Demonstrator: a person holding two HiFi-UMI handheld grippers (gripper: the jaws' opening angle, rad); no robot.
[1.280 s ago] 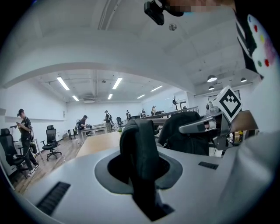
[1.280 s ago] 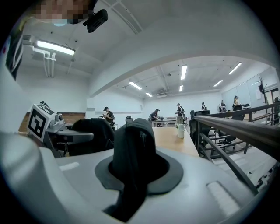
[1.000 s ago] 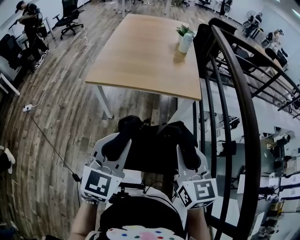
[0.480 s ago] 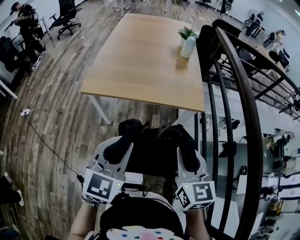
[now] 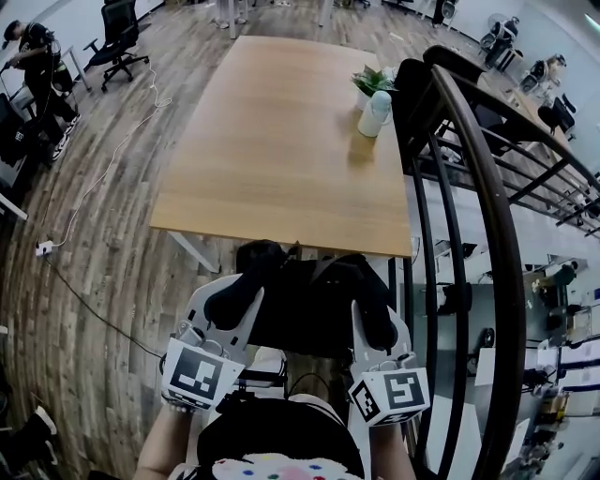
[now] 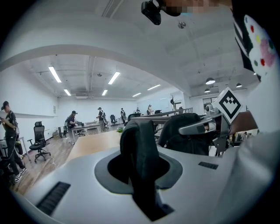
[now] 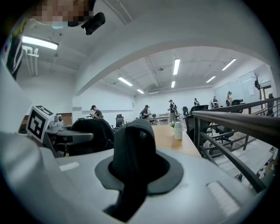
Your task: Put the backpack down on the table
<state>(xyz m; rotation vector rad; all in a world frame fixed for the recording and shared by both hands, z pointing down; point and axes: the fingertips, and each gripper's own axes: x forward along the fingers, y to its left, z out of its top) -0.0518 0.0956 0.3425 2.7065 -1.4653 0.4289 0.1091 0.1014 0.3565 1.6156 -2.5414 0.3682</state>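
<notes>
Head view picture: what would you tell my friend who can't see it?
The left gripper and right gripper each clamp a strap of a black backpack, held before a wooden table. A white bottle and plant stand on its right side, near a dark railing.

Left gripper, right gripper (both clamped)

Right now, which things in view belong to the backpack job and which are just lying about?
Job: backpack, held by its straps in left gripper and right gripper; wooden table.
Lying about: potted plant, white bottle, office chair.
</notes>
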